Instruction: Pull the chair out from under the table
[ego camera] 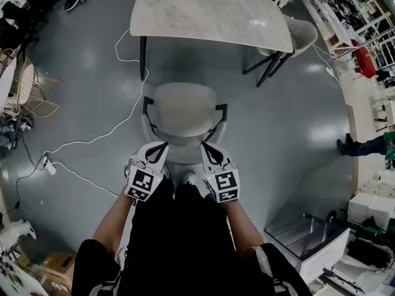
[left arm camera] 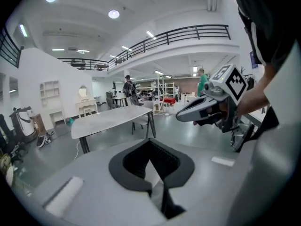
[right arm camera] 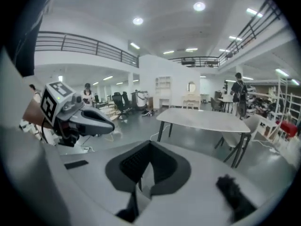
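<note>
The pale grey chair [ego camera: 184,110] with black arm frames stands on the floor in front of the marble-topped table [ego camera: 210,11], its seat clear of the tabletop. My left gripper [ego camera: 155,150] and right gripper [ego camera: 208,152] hover side by side over the chair's near back edge, both shut. In the left gripper view the left gripper [left arm camera: 151,161] has its jaws together with nothing between them, and the table [left arm camera: 110,119] lies ahead. The right gripper [right arm camera: 148,166] likewise shows its jaws together and empty, facing the table [right arm camera: 202,119]. The chair is hidden in both gripper views.
A second pale chair [ego camera: 302,36] is tucked at the table's right end. A white cable [ego camera: 92,140] snakes over the floor on the left. A grey box [ego camera: 308,239] sits at lower right. A person [ego camera: 364,145] stands at the far right, with shelving and clutter along both sides.
</note>
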The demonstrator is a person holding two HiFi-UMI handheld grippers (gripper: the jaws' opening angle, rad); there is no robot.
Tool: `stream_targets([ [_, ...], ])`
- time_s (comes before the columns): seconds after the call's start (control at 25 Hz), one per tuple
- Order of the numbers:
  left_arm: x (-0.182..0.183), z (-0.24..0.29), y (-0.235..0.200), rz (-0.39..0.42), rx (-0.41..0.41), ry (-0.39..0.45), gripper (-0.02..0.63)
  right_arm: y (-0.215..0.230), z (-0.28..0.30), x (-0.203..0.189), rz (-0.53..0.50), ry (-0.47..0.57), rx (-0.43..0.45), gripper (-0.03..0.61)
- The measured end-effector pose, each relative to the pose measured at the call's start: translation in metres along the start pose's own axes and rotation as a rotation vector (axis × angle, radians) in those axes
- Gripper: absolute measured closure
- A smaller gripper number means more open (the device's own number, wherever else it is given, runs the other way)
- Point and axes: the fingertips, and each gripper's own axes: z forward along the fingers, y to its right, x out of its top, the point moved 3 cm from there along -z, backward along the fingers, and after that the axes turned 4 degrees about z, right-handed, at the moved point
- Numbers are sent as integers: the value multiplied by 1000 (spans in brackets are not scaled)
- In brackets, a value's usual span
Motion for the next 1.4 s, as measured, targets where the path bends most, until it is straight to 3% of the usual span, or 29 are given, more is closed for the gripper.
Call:
stream_targets([
  [0.08,15,-11,-10,-62,51,14,606,-2,-9,18,58,60,-21,563],
  [0.2,48,-33,-25,-191,130,126,606,-3,-30,47,125,175,-57,563],
  [0.32,69,-44,-30,-201,187,229,606,1,-41,60,151,248,-111,563],
  [0.44,66,-47,-28,-211,220,234,607,-1,-40,55,166,252,-137,563],
  [0.72,61,-50,-16,-290,175,274,606,-16,-37,53,149,244,-107,563],
  [1.4,66,-43,-10,-274,142,270,606,-10,-37,57,149,250,-135,563],
])
